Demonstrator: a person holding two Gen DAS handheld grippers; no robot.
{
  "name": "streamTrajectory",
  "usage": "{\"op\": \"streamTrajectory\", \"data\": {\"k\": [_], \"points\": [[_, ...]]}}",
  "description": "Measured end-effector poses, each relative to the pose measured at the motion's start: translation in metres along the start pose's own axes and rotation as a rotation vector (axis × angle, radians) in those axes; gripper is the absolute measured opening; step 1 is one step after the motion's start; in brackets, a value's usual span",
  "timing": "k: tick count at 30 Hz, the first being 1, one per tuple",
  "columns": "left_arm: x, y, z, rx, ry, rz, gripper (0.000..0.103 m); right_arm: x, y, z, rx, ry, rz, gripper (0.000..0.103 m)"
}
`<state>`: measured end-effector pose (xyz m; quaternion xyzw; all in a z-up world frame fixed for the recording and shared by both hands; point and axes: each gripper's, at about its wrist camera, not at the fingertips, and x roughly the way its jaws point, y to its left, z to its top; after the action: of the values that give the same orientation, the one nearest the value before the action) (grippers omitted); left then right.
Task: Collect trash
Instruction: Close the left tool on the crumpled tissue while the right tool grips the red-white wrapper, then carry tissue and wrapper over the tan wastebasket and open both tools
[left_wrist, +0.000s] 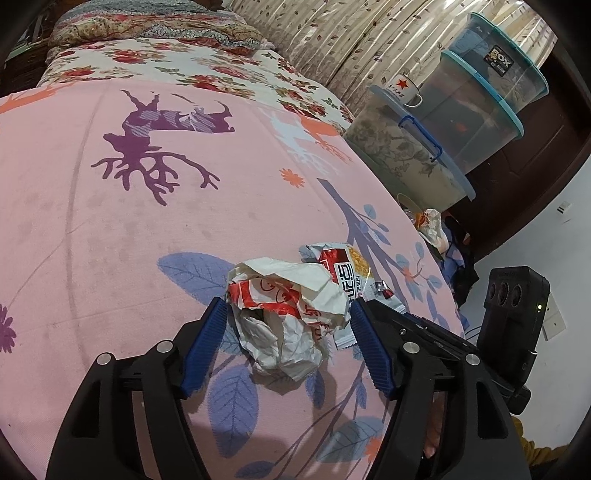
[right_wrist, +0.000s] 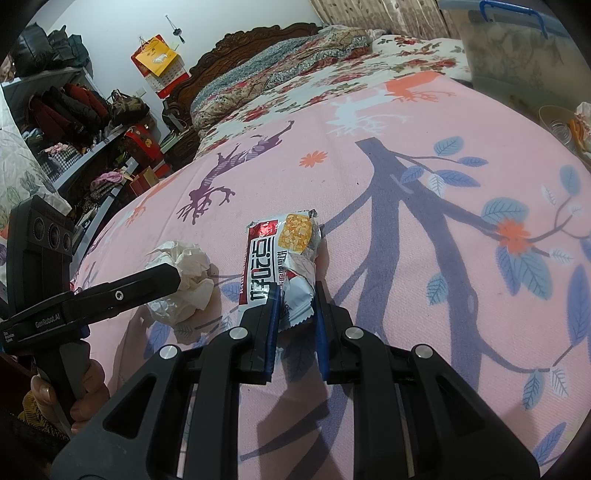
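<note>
Step in hand: pickup. Right tongs (right_wrist: 295, 295) are clamped on the snack wrapper (right_wrist: 284, 258), near the bed (left_wrist: 110, 240) edge. Left tongs (left_wrist: 288, 317) stand apart, straddling the crumpled paper (left_wrist: 291, 310); pad contact appears absent. Next: close left, lift both.

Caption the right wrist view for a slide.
Right gripper shut on snack wrapper on pink bedsheet; crumpled paper lies beside it.
</note>
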<state>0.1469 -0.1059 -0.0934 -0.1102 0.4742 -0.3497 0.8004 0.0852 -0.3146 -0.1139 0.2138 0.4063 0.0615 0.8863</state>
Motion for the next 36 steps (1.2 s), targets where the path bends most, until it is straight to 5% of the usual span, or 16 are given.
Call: {"op": "streamTrajectory", "data": {"k": [17, 22, 36], "points": [[-0.001, -0.003, -0.001, 0.017, 0.001, 0.029, 0.059, 0.0, -0.001, 0.0, -0.002, -0.001, -0.002, 0.02], [-0.003, 0.003, -0.001, -0.03, 0.025, -0.012, 0.048, -0.005, -0.007, 0.0, 0.022, -0.018, 0.008, 0.02], [0.015, -0.042, 0.027, -0.034, 0.09, -0.141, 0.047, -0.048, -0.049, 0.006, 0.115, -0.137, -0.013, 0.02]]}}
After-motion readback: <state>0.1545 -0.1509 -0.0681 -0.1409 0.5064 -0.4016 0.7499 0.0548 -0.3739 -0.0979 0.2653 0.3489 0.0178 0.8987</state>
